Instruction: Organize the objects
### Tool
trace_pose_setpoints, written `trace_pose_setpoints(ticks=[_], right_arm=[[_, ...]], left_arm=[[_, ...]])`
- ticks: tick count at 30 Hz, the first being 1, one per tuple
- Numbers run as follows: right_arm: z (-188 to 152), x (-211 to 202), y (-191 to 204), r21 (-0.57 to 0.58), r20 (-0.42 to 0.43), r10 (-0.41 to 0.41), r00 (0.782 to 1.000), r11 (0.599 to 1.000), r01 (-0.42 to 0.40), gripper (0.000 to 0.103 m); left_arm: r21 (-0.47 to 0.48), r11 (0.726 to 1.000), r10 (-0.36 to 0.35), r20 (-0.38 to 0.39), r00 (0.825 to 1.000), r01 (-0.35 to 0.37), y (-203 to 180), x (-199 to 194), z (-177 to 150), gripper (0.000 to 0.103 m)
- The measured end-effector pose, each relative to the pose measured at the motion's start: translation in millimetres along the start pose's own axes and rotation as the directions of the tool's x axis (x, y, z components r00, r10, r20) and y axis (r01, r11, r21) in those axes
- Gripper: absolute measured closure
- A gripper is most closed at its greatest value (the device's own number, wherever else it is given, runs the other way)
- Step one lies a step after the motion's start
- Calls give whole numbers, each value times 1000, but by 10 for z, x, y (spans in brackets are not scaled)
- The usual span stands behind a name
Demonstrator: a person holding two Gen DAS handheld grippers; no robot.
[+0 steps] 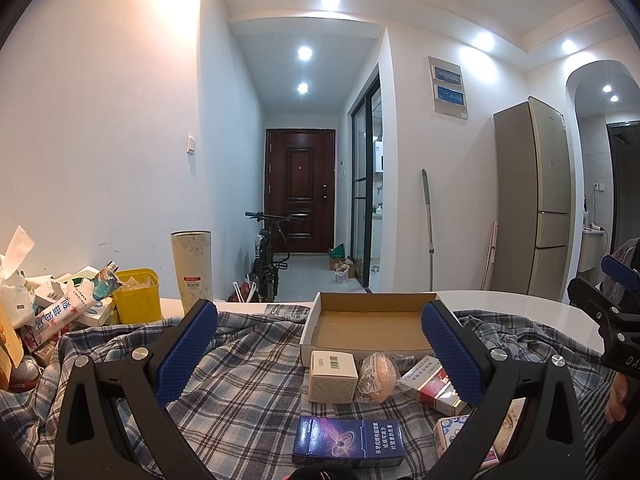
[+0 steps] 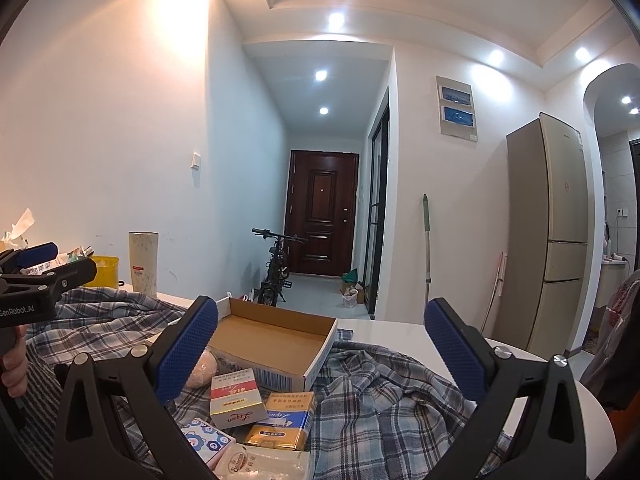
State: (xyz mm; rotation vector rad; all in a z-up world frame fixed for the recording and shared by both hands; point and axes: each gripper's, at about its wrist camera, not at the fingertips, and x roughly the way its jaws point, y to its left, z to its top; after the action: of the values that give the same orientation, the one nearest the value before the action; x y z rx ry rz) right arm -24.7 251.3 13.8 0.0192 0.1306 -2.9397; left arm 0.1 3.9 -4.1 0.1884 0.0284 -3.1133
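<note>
An empty cardboard box (image 1: 368, 326) (image 2: 272, 338) lies on a plaid cloth (image 1: 240, 384) (image 2: 380, 392). In front of it lie a small white carton (image 1: 333, 376), a wrapped pale bun (image 1: 378, 376) (image 2: 206, 368), a red-and-white pack (image 1: 434, 386) (image 2: 237, 398), a dark blue pack (image 1: 347, 440), a gold-and-blue pack (image 2: 282, 420), a bear-print pack (image 2: 206, 442) and a white bag (image 2: 266, 462). My left gripper (image 1: 320, 354) hovers open just above and before these items, holding nothing. My right gripper (image 2: 322, 354) is open too, empty, over the cloth to the right of the box.
A tall pale tumbler (image 1: 192, 270) (image 2: 143, 262), a yellow tub (image 1: 138, 294) and a heap of tissue packs (image 1: 60, 312) crowd the table's left side. White tabletop (image 2: 400, 334) shows on the right. A hand (image 2: 14, 364) grips the left tool's handle.
</note>
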Motion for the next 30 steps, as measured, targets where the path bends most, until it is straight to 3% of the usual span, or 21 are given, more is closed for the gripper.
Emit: trace_pose_setpoints(ticks=[6, 11, 13, 16, 18, 23, 26, 30], right_arm=[[-16, 74, -6, -16, -61, 5, 998, 1000, -6, 0], [35, 189, -105, 60, -148, 54, 988, 997, -45, 0], [83, 207, -173, 107, -175, 80, 981, 992, -62, 0], [162, 216, -258, 165, -215, 111, 970, 983, -76, 0], [211, 208, -280, 177, -241, 116, 964, 981, -74, 0], [228, 215, -277, 227, -315, 159, 936, 970, -88, 0], [163, 208, -251, 253, -352, 202, 914, 961, -115, 0], [9, 206, -162, 193, -356, 181, 917, 974, -117, 0]], left_arm=[[10, 998, 59, -67, 996, -59, -23, 123, -23, 0], [-105, 994, 5, -200, 980, -26, 225, 265, 102, 0], [-137, 990, 5, -212, 977, -35, 331, 217, 174, 0], [-111, 993, -4, -256, 967, -26, 407, 130, 257, 0], [-93, 996, -30, -316, 948, 1, 393, 122, 226, 0], [-100, 994, -83, -494, 865, 38, 254, 218, -69, 0], [-106, 993, -104, -539, 836, 56, 178, 245, -274, 0], [-108, 991, -125, -596, 793, 75, 99, 354, -461, 0]])
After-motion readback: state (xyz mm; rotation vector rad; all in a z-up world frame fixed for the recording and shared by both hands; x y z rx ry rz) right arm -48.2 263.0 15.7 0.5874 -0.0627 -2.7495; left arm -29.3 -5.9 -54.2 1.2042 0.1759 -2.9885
